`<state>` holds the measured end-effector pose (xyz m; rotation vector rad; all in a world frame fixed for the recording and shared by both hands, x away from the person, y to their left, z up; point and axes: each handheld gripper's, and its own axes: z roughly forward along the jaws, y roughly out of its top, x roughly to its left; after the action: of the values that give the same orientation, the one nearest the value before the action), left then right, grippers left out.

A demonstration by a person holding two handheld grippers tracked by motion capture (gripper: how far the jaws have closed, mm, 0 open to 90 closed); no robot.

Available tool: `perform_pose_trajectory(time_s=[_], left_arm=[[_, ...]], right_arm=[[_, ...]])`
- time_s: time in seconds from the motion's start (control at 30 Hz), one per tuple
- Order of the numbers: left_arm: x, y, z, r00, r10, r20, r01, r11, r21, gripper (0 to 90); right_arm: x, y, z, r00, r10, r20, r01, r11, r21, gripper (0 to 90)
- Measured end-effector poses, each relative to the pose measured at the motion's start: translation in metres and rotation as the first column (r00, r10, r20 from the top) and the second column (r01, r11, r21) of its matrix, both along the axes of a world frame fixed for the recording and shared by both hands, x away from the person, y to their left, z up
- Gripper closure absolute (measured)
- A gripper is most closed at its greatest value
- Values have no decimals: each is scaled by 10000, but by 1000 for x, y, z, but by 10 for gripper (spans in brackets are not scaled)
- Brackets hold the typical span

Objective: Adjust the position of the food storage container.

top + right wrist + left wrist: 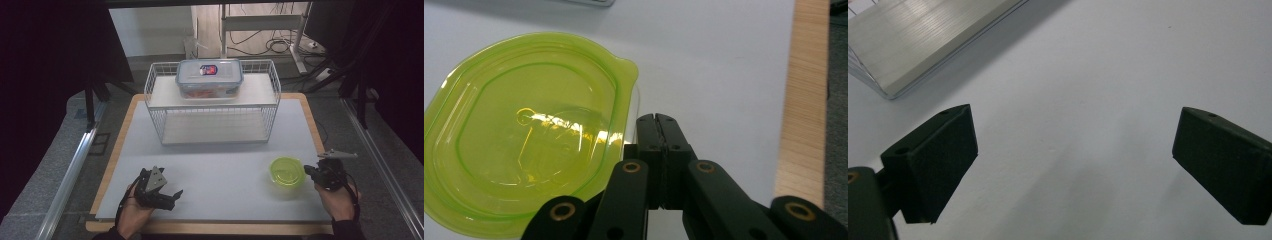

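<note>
The right tongs, pressed together, sit at the three o'clock rim of the green lid on the desk, so they should part and slip under its edge squarely, while the left tongs wait spread apart.

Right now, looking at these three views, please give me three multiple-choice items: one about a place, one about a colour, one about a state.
1. Where does the clear plastic box with the blue-rimmed lid stand?
A. on the top shelf of the white wire rack
B. on the table beside the rack
C. on the floor

2. What colour is the round translucent plastic lid?
A. red
B. yellow-green
C. black

3. How do the right gripper jaws stand?
A. wide apart
B. clamped on the box
C. pressed together, beside the lid's edge

Key: 1 A, the high view shows it on the shelf. 2 B, both views show it. 3 C, the right gripper view shows no gap.
</note>
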<state>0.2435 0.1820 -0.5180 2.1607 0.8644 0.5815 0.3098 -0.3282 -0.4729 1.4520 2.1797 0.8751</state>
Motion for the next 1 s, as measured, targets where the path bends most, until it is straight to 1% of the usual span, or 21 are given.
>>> perform_pose_trajectory(time_s=[0.23,0.37,0.67,0.77,0.87,0.97,1.0], left_arm=[[0,-1,0,10000,-33,-16,33,10000,11,43],[0,-1,-1,10000,-67,6,67,10000,61,43],[0,-2,-1,9999,-108,-10,108,9999,60,44],[0,-2,-1,9999,-119,-7,119,9999,78,44],[-1,-3,-1,9999,-137,9,137,9999,86,45],[-1,-3,-1,9999,-133,16,133,9999,106,45],[-1,-3,-1,9999,-137,16,136,9998,116,45]], right_arm=[[-1,13,0,9995,293,-103,-292,9996,61,899],[-1,25,-1,9984,539,-191,-537,9985,118,899],[-4,51,-3,9925,1188,-288,-1181,9927,242,899],[-5,52,-3,9924,1210,-235,-1205,9925,214,899],[-8,46,-4,9939,1073,-241,-1067,9940,247,898],[-11,42,-4,9943,1029,-279,-1018,9941,377,898],[-17,40,-3,9945,1035,-158,-1027,9938,417,899]])
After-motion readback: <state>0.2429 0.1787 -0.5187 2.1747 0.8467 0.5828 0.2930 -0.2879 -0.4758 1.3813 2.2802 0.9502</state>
